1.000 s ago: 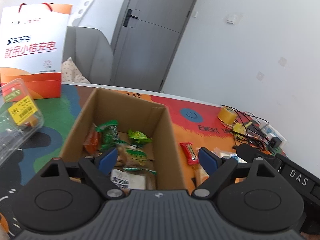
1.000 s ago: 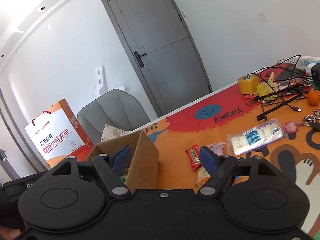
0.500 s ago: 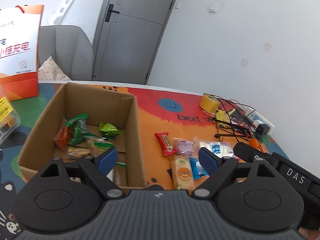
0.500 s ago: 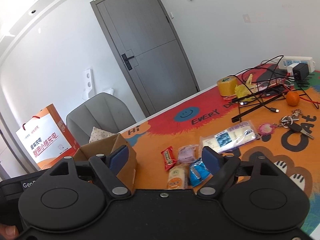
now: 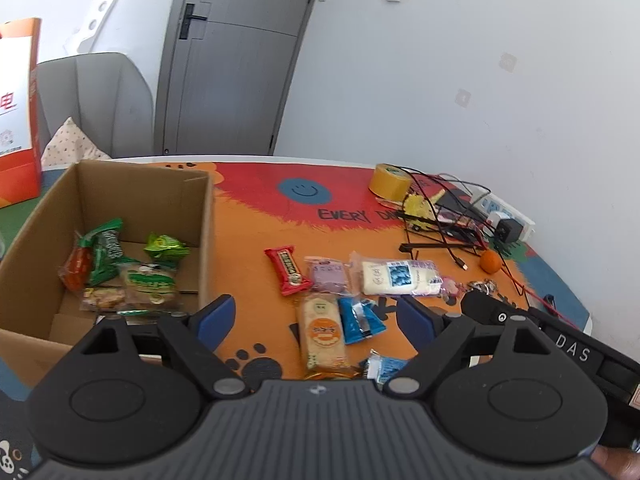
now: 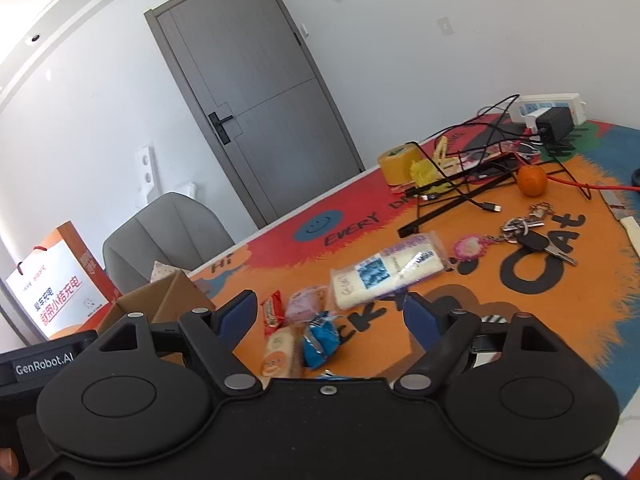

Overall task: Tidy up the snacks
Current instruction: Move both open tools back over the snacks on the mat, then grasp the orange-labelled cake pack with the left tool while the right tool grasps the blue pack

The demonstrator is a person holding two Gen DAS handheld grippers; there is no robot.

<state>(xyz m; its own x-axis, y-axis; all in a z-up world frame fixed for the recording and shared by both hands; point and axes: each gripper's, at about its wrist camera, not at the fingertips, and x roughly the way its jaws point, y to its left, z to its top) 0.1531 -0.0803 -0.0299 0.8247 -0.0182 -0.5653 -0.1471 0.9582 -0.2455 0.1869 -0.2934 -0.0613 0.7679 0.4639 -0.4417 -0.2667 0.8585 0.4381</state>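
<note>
An open cardboard box (image 5: 206, 220) stands at the left with several green and orange snack packets (image 5: 106, 248) inside. Right of it on the orange mat lie a red bar (image 5: 289, 270), a purple packet (image 5: 327, 276), a long white-and-blue packet (image 5: 400, 278), an orange cracker pack (image 5: 323, 332) and a blue packet (image 5: 360, 318). My left gripper (image 5: 316, 312) hovers above the cracker pack, its jaws closing slightly with nothing gripped. Beside it, my right gripper (image 6: 329, 312) is open and empty above the blue packet (image 6: 320, 340) and the long white packet (image 6: 386, 274).
A yellow tape roll (image 5: 388, 182), tangled cables (image 6: 460, 184), a power strip (image 6: 552, 106) and an orange fruit (image 6: 531, 180) crowd the far right. Keys (image 6: 528, 236) and a knife (image 6: 624, 216) lie on the mat. An orange paper bag (image 5: 16, 120) and a grey chair (image 5: 96, 100) stand behind the box.
Both grippers have swung right, from over the box to over the loose snacks on the mat. The box has slid to the left of both views.
</note>
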